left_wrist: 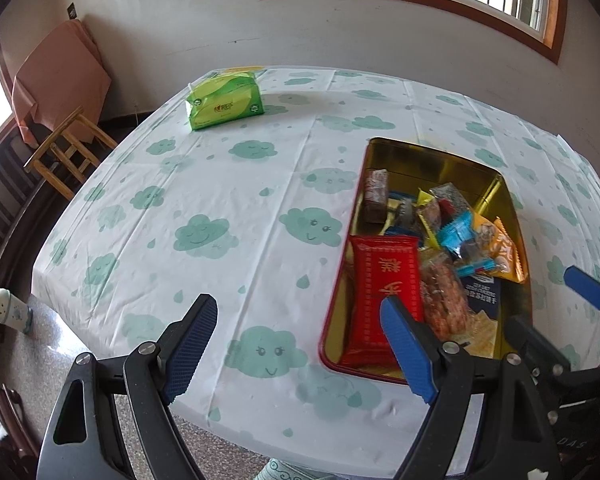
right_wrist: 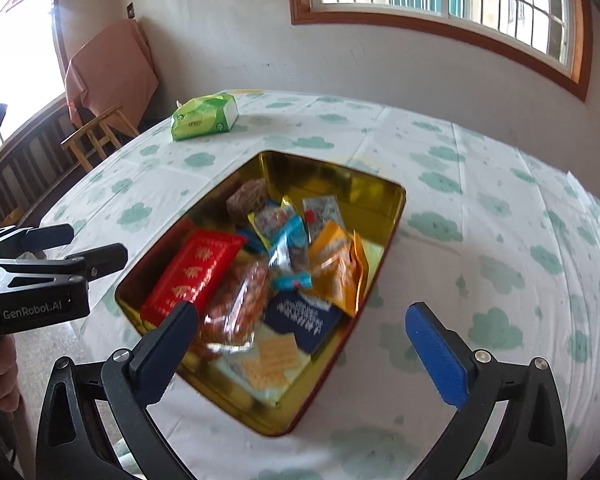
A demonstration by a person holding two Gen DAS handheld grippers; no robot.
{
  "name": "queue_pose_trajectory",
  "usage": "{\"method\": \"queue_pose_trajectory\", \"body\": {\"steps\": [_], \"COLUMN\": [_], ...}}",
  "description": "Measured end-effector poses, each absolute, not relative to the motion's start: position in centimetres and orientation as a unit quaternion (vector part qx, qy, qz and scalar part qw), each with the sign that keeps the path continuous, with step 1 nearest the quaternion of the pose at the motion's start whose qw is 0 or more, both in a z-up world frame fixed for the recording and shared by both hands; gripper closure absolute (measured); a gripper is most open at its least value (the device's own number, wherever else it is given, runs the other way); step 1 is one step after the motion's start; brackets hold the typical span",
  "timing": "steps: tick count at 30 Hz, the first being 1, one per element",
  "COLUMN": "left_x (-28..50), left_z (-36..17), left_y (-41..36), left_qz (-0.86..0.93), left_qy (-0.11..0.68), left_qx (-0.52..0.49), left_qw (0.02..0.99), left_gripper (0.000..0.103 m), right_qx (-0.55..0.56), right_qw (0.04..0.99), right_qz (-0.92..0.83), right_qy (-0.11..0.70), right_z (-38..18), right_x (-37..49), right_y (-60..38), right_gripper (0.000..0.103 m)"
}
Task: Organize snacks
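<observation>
Snacks [right_wrist: 236, 304] blurred in gold tin [right_wrist: 332, 176], left tongs [left_wrist: 300, 344] and right tongs [right_wrist: 304, 344] released, empty.

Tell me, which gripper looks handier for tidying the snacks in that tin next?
Probably the right gripper: its open jaws hang over the tin and the snacks. The left gripper hangs beside it, over bare tablecloth.

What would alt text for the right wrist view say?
A gold tin full of wrapped snacks, including a red packet, sits on a cloud-print tablecloth. The right gripper hangs open and empty over it; a green tissue pack lies beyond.
</observation>
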State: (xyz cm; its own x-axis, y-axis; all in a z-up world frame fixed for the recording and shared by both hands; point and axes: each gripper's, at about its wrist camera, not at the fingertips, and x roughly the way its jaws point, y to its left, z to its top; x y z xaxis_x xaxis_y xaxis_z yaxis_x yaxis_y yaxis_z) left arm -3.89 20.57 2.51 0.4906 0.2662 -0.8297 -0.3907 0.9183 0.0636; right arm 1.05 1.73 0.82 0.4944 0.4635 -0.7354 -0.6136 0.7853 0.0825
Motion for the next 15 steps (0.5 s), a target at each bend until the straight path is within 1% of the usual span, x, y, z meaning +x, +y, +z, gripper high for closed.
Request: {"method": "queue_pose_trajectory", "body": {"steps": [15], "left_x": [-3.5], "left_z": [2.7], "left_y": [17.9], "left_qz": [0.177], "left_qy": [0.468], "left_qx": [-0.04], "left_qw": [0.865], "left_gripper": [0.022], "right_qx": [-0.104], "right_qw": [0.854], "right_qz": [0.31], "right_qy": [0.405], "right_z": [-0.2], "right_x": [0.4], "right_y": [0.9], "right_gripper": [0.0]}}
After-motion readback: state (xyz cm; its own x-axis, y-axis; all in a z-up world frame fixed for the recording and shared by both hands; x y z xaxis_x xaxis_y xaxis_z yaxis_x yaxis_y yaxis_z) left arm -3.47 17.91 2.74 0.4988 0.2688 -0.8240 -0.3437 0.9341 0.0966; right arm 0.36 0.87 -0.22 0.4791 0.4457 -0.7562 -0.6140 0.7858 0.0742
